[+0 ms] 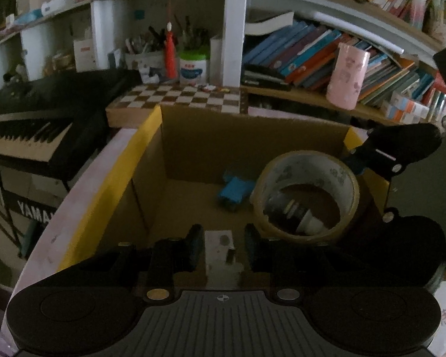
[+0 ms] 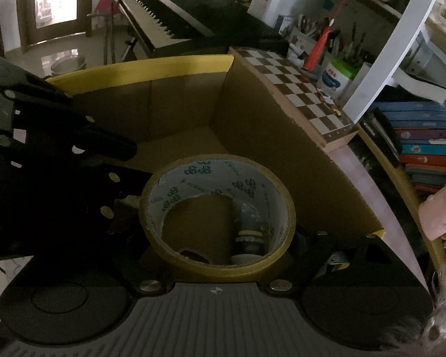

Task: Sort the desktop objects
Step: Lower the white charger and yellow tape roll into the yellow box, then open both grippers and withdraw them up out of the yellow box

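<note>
Seen from the left wrist: left tongs (image 1: 220, 248) at lower centre, slightly parted, nothing pinched, a pale card (image 1: 220, 242) lying loose in the gap on the floor of a cardboard box (image 1: 151, 148). Further back in the box, a blue toy (image 1: 233, 192), shown only in this view. At right, a tape roll (image 1: 307, 193) held over the box, clamped from outside by the right tongs (image 1: 380, 184), one black finger at upper right of the roll, the other at lower right. Through the roll's hole, a small bottle (image 1: 300, 217) lying on the box floor.

Seen from the right wrist: right tongs (image 2: 220, 235) spread wide and pinching the tape roll (image 2: 217, 211) at lower centre, printed inner liner legible here alone. Left tongs (image 2: 116, 160) entering from the left edge, partly black against the dark. Beyond the box rim, a chessboard (image 2: 297, 89) at upper right; a keyboard (image 2: 175, 20) at top.
</note>
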